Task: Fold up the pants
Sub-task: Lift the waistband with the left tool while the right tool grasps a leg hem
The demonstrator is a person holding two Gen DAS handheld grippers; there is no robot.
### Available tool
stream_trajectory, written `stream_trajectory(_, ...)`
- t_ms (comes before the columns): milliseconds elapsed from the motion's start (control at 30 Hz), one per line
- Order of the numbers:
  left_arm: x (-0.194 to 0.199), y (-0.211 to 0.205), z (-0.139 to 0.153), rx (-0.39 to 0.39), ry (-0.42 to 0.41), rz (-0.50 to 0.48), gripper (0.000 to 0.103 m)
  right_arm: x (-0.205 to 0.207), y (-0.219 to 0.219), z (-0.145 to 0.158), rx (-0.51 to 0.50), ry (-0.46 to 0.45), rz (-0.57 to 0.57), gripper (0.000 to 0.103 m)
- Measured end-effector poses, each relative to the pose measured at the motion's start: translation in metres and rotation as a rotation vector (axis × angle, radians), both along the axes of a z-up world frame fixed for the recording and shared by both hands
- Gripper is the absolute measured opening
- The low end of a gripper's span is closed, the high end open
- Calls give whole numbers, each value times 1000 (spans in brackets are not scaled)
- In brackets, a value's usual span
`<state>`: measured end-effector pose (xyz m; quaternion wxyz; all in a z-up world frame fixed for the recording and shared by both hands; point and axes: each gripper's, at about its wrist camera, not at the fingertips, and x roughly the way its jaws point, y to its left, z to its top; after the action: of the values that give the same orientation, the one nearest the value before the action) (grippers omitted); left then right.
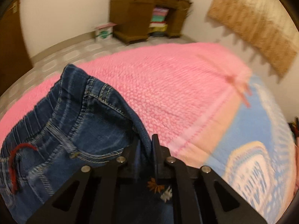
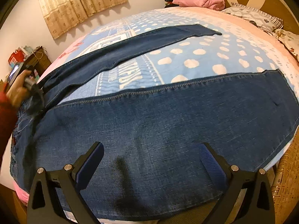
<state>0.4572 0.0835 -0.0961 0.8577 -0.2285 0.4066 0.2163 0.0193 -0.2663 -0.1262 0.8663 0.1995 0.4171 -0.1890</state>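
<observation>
Right now my left gripper (image 1: 143,149) is clamped on a ridge of denim at the waist of the pants (image 2: 168,115), the fold of cloth pinched between its two black fingers and rising up and away from them. Just beyond sit the ribbed elastic waistband (image 1: 43,108), a pocket edged in pale thread, and a red cord (image 1: 16,160) near the fly. A small embroidered flower shows below the fingers.

My right gripper (image 2: 149,160) hangs wide open over the near leg (image 2: 186,123), touching nothing that I can see; its blue ribbed pads (image 2: 211,162) straddle bare denim.

What matters for the fold: the pants lie spread on the bed with both legs running away to my right from the waist, so their long axis goes left to right across the right camera. The near leg is directly under the right gripper; the far leg (image 2: 142,44) angles off beyond it, well apart, with a wedge of blanket (image 2: 196,59) between. I judge the far leg has to be brought over the near one, and the left gripper, already holding the waist, is the anchor while the right one is closer to either leg.

The denim looks medium-weight, faintly streaked, with heavy stitched seams; it lies flat and should crease cleanly. Underneath, the blanket is fleecy, blue with white dots and lettering, turning to nubbly pink (image 1: 168,85) past the waist. Farther off are pillows (image 2: 257,18), a curtain (image 2: 80,3) and a wooden cabinet (image 1: 145,13).
</observation>
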Motion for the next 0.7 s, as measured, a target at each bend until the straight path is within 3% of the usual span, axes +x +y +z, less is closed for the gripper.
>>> stream_trajectory(233, -83, -10, 34, -28, -167, -177, 12, 3, -37, 22, 30, -59, -68, 102)
stream_trajectory(433, -149, -8, 39, -75, -236, -249, 12, 28, -111, 63, 47, -176, -160, 102)
stream_trajectory(567, -185, -14, 36, -76, -265, -275, 12, 75, -168, 79, 78, -227, -175, 102)
stream_trajectory(700, -211, -18, 23, -93, -266, -294, 12, 146, -228, 70, 174, -190, -206, 102)
